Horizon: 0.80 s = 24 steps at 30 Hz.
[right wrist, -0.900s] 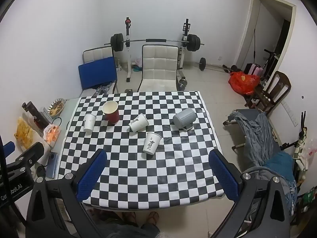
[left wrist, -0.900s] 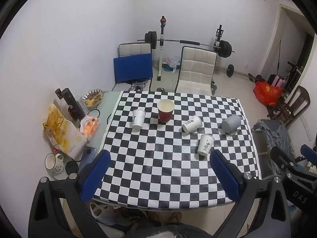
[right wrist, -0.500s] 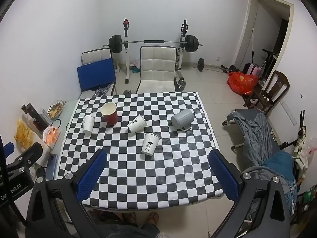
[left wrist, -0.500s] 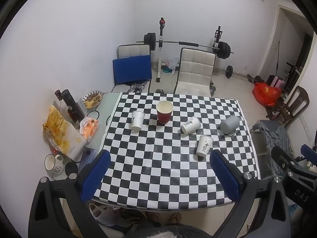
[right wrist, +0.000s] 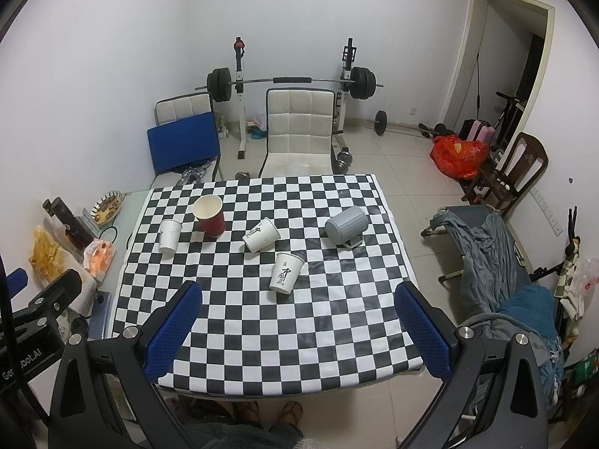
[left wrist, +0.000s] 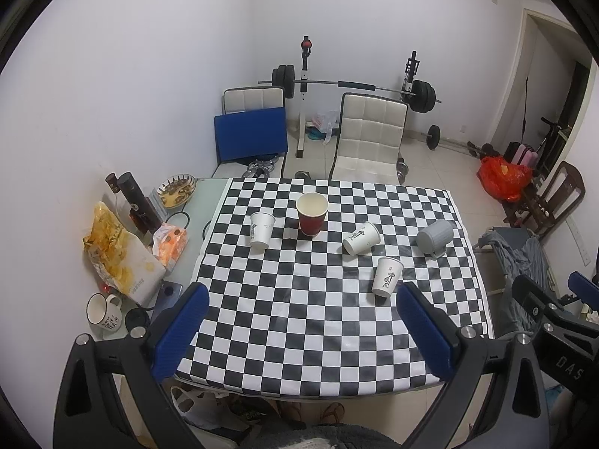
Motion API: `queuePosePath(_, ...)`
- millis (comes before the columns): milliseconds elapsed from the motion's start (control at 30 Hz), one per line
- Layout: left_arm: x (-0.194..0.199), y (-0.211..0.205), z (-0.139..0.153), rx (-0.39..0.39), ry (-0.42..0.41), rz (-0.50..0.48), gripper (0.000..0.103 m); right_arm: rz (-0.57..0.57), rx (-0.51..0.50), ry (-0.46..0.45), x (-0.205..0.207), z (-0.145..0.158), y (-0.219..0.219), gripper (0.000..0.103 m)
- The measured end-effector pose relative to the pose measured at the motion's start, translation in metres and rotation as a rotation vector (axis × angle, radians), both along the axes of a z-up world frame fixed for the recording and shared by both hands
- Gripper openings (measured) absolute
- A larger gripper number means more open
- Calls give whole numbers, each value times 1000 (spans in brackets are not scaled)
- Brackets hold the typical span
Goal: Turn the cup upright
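On the checkered table (left wrist: 299,321) (right wrist: 284,329) a white paper cup (left wrist: 361,238) (right wrist: 261,240) lies on its side near the middle. A grey mug (left wrist: 435,234) (right wrist: 345,226) lies on its side at the right. A red cup (left wrist: 311,213) (right wrist: 209,215) stands upright at the back. Two more white paper cups stand upright, one at the left (left wrist: 262,229) (right wrist: 169,235) and one nearer me (left wrist: 388,276) (right wrist: 286,272). My left gripper (left wrist: 301,323) and right gripper (right wrist: 297,323) are both open and empty, held high above the table's near edge.
A side table at the left holds a snack bag (left wrist: 116,258), dark bottles (left wrist: 136,202), a bowl (left wrist: 176,190) and a mug (left wrist: 100,308). Behind the table stand a white chair (left wrist: 368,138), a blue chair (left wrist: 251,138) and a barbell rack (left wrist: 352,86). A cot with clothes (right wrist: 498,254) stands at the right.
Both grippers have pulled back and up slightly, so the table looks a little smaller and farther. The cups have not moved.
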<state>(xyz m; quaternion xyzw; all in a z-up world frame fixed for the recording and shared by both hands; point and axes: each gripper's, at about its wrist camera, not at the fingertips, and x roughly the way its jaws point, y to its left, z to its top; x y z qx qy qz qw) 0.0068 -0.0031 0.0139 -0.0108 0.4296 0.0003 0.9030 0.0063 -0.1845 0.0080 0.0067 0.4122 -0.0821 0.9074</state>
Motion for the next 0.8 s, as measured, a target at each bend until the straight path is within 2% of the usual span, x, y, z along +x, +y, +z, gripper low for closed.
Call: queuePosePath(800,2,1,7,-1,-6,1,102,0,3,-9,-2,4,2,103)
